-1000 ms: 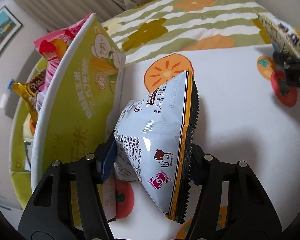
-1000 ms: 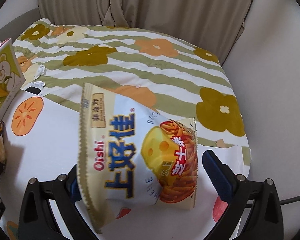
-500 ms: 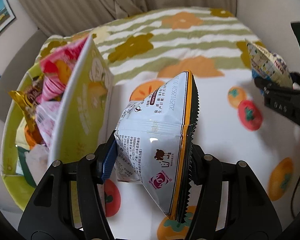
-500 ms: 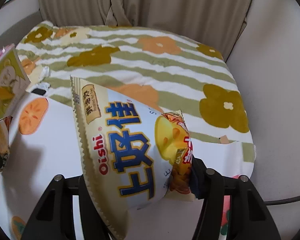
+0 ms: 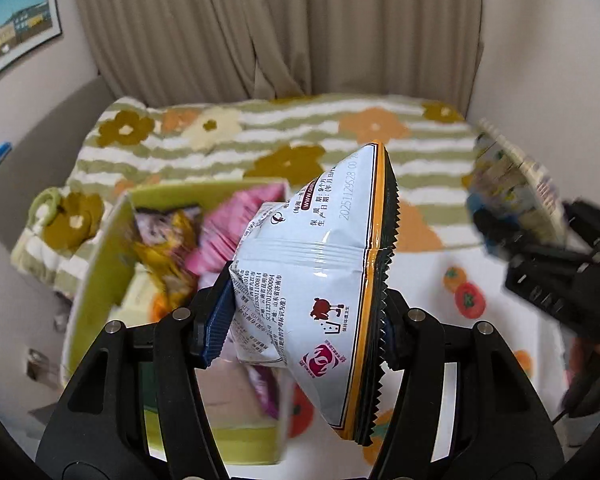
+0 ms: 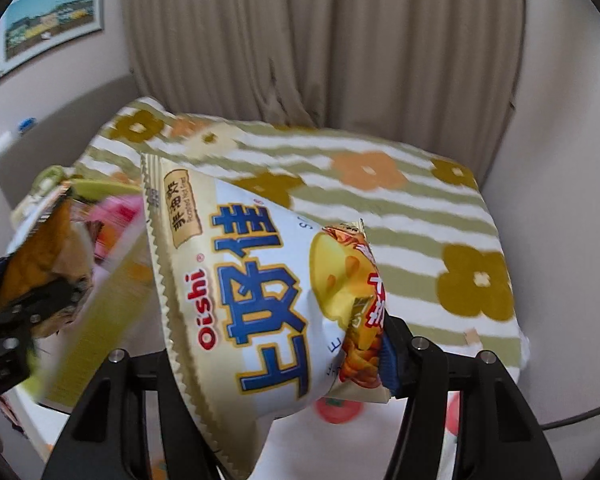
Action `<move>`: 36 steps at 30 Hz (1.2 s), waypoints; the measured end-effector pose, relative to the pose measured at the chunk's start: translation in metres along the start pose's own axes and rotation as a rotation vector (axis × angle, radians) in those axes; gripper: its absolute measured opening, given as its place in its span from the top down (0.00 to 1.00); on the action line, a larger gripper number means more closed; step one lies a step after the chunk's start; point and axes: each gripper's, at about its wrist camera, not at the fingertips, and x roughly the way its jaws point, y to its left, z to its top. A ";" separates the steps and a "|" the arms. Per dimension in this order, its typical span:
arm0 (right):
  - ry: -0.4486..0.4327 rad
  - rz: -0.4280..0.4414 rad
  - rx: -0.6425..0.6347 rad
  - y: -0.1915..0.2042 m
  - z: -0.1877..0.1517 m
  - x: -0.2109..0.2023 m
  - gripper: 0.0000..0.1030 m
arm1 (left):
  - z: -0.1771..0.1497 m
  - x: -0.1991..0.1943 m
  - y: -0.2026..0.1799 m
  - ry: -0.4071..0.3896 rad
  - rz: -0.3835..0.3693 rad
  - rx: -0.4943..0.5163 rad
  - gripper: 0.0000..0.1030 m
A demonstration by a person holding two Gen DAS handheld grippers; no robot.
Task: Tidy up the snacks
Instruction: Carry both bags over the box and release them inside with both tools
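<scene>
My left gripper (image 5: 300,326) is shut on a white snack bag (image 5: 324,256) with an orange and black saw-tooth edge, held in the air just right of an open yellow-green box (image 5: 96,280). Pink (image 5: 228,228) and gold-purple (image 5: 164,240) packets lie in that box. My right gripper (image 6: 278,356) is shut on a cream Oishi cheese-stick bag (image 6: 252,288), also lifted. The left wrist view shows the Oishi bag (image 5: 512,184) blurred at the right. At the left of the right wrist view, the left gripper (image 6: 20,312) holds its bag over the box (image 6: 100,312).
A green-striped flower blanket (image 5: 300,148) covers the surface behind. A white cloth with orange fruit prints (image 5: 500,320) lies below both grippers. Beige curtains (image 6: 340,40) hang at the back, and a framed picture (image 6: 48,20) is on the left wall. A cable (image 6: 572,420) runs at the right.
Both grippers have risen with their bags. The right jaws, wide around the Oishi bag at first, have closed on it. The box's inside now shows from above.
</scene>
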 end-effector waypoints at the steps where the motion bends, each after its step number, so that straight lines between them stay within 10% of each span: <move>1: -0.006 0.011 -0.003 0.010 0.004 -0.005 0.47 | 0.004 -0.009 0.014 -0.016 0.003 -0.002 0.46; 15: -0.034 0.078 0.006 0.158 0.028 -0.023 0.47 | -0.008 -0.011 0.131 0.032 0.063 0.160 0.45; 19: -0.009 0.061 0.039 0.179 0.025 -0.018 0.47 | -0.025 0.010 0.139 0.074 0.082 0.243 0.05; 30: 0.044 0.006 0.066 0.197 0.025 -0.011 0.47 | -0.030 -0.024 0.190 0.047 -0.145 0.094 0.01; 36: 0.058 0.033 0.043 0.209 0.029 -0.009 0.47 | -0.032 -0.022 0.212 0.053 -0.123 0.036 0.01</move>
